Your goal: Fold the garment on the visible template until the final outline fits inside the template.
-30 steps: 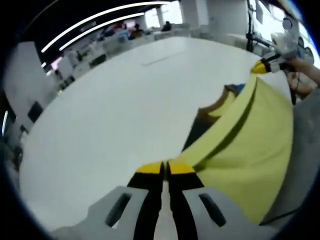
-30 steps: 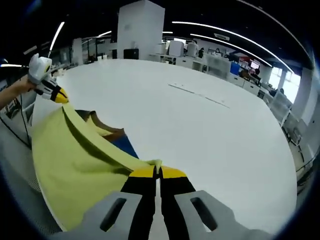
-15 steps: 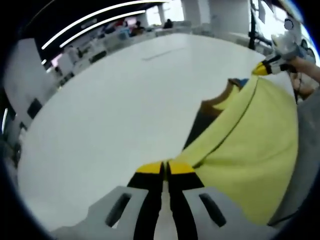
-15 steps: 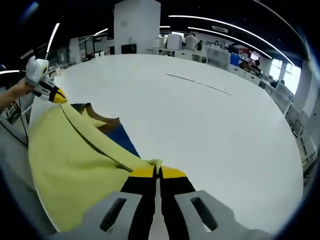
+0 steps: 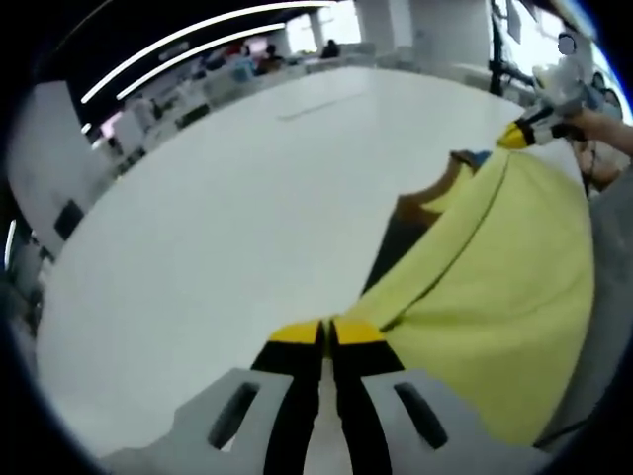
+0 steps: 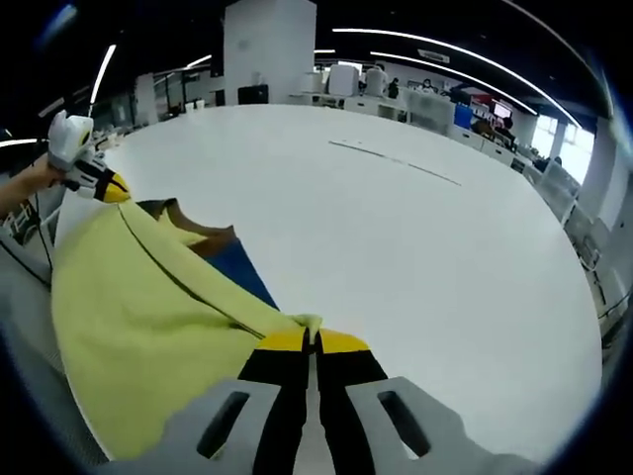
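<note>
Premises: a large open-plan office or lab hall. A broad white table [image 6: 415, 257] takes up the foreground. Beyond it stand rows of desks [image 6: 435, 124] with monitors and equipment, and seated people [image 6: 504, 127] at the far side. Long strip lights [image 6: 445, 54] run across a dark ceiling. A wide white column [image 6: 269, 51] rises mid-floor. Windows [image 6: 574, 148] admit daylight at the right edge of the right gripper view.
</note>
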